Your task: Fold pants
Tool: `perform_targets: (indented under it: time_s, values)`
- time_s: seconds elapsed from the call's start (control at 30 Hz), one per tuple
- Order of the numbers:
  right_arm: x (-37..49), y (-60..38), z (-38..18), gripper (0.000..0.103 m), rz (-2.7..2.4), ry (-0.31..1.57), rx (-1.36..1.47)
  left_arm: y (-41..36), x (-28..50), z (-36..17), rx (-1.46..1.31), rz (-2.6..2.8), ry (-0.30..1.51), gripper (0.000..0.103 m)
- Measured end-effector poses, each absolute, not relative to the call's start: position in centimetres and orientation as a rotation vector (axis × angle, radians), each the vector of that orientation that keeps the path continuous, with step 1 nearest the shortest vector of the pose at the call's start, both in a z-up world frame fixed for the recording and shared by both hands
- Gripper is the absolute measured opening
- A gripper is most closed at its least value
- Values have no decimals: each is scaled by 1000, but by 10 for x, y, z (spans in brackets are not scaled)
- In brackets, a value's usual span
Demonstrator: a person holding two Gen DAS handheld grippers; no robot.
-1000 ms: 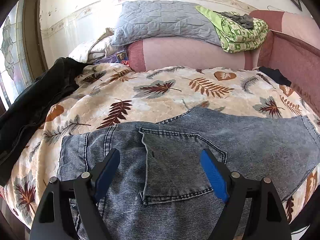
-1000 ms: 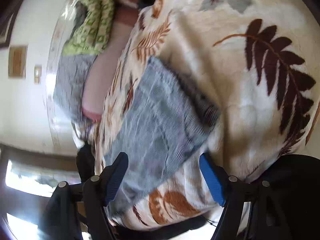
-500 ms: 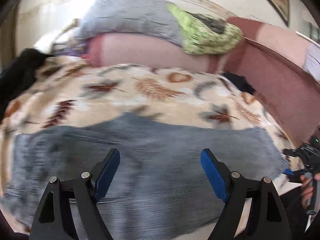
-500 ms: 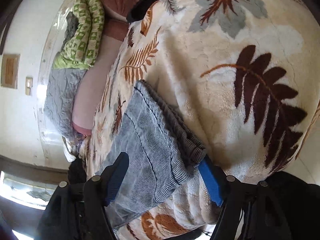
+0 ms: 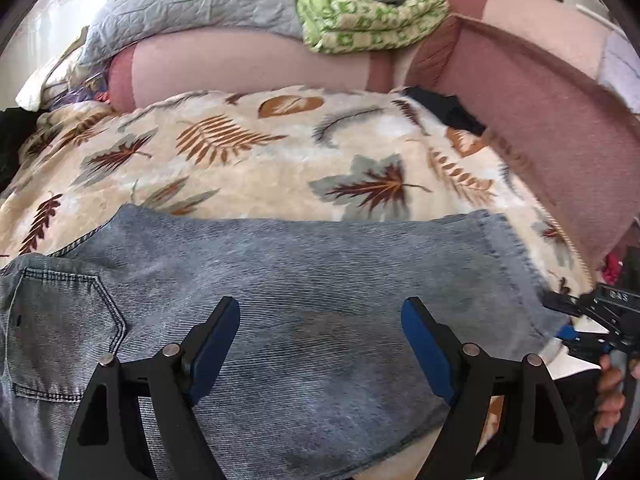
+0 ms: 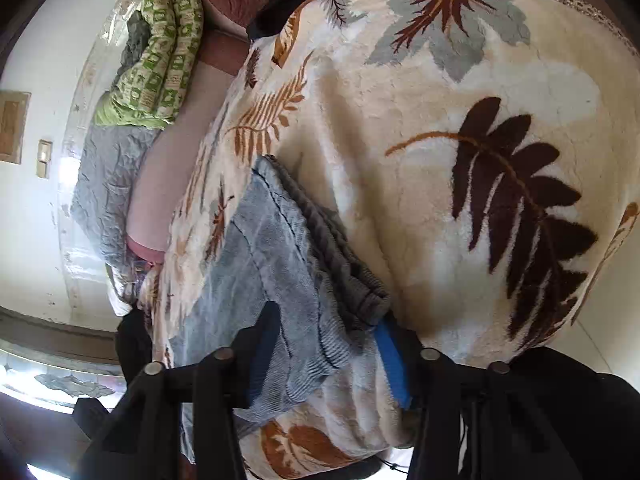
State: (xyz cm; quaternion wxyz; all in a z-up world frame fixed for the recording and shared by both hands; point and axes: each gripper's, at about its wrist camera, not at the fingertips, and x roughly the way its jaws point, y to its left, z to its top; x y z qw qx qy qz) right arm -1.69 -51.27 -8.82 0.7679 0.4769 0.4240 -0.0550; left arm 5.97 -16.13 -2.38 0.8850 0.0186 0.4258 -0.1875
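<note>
Jeans (image 5: 304,300) lie along the near edge of the leaf blanket (image 5: 248,160), legs already stacked; right gripper (image 6: 326,354) is closing on the hem, left gripper (image 5: 320,344) hangs spread above, cross fold's still left

The left gripper (image 5: 320,344) sits at the bottom centre of its own view, angled downward, its blue-padded fingers (image 5: 214,344) spread wide with nothing pinched between them. The right gripper (image 6: 326,354) fills the lower middle of its view, also tilted down, jaws closing with denim cloth between the pads. At the right edge of the left view, a hand (image 5: 610,396) grasps the right gripper's handle.
</note>
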Motion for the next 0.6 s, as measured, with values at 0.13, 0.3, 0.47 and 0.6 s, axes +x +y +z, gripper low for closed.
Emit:
perform_targets:
  time_s: [0.13,0.3,0.47,0.6]
  values:
    - [-17,-512,-89,36,-140,936,1007,-156,64,-31,48,-341,913,83]
    - [-15,-510,-88,33,-156,949,974,-150,69,-41,56,-316,946,83]
    - [-14,-509,-86,33,-164,954,968,-146,68,-42,53,-314,948,83]
    - [-12,-509,-86,33,-162,966,967,-141,69,-38,28,-299,946,83]
